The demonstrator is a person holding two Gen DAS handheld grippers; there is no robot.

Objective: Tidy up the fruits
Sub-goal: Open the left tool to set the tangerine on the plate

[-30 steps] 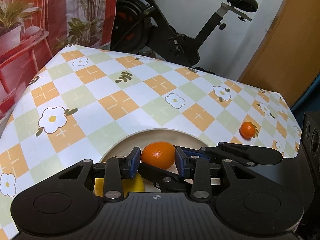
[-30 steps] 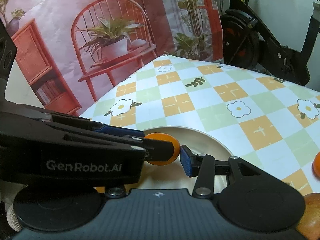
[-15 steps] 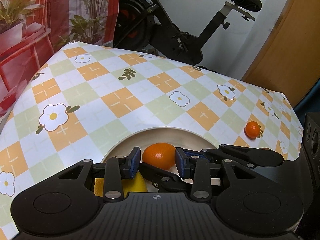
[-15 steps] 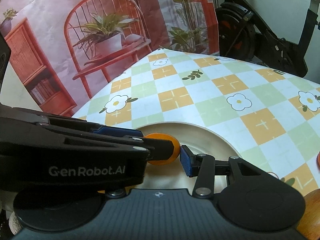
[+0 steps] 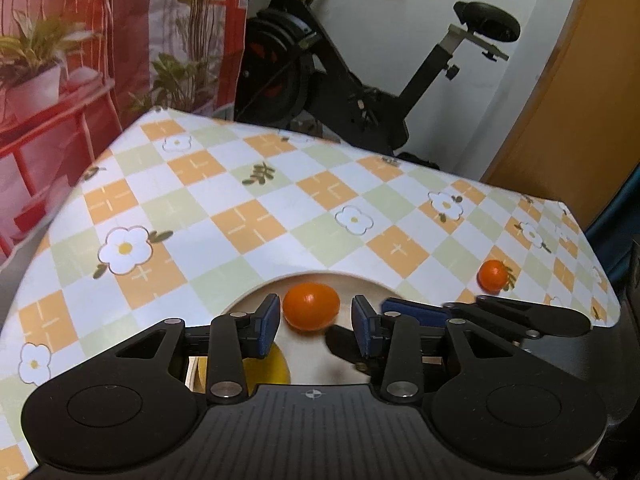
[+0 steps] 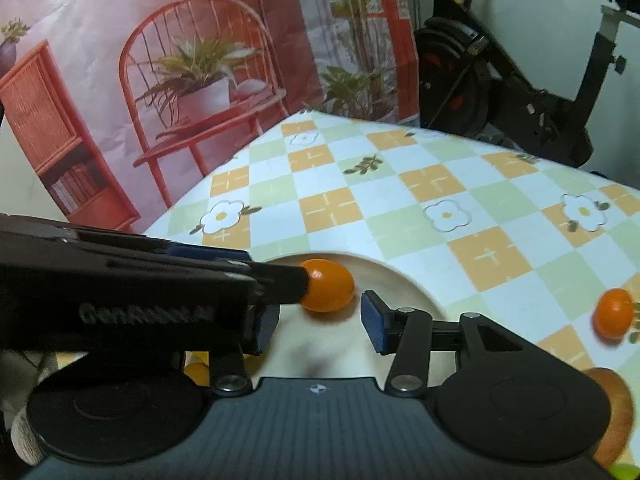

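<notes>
Your left gripper (image 5: pixel 314 326) is hovering with its blue fingers (image 5: pixel 267 322) released, a clear gap on either side of the small orange fruit (image 5: pixel 311 306) that is sitting between and just beyond the tips; neither pad is touching it. Your right gripper (image 6: pixel 320 322) is also standing released: its right finger (image 6: pixel 374 322) is showing apart from the same orange fruit (image 6: pixel 328 291), its other finger is mostly hidden behind the left gripper's body, and its jaws have just been opening a little, with the fruit lying ahead of the gap rather than pinched in it.

The fruit is resting on the cream plate (image 5: pixel 360 282), toward its far rim. A yellow fruit (image 5: pixel 266 370) is lying on the near side of that plate, partly covered by your left gripper.

Farther out, a second small orange fruit (image 5: pixel 493 275) is sitting on the checked, flower-printed counter (image 5: pixel 248 216), well apart from the plate on the right. In the right wrist view a brownish-orange fruit (image 6: pixel 614 412) is peeking out at the lower right edge, blurred.

Beyond the counter an exercise bike (image 5: pixel 360 80) is standing against the wall, beside a printed backdrop (image 6: pixel 160 80).
</notes>
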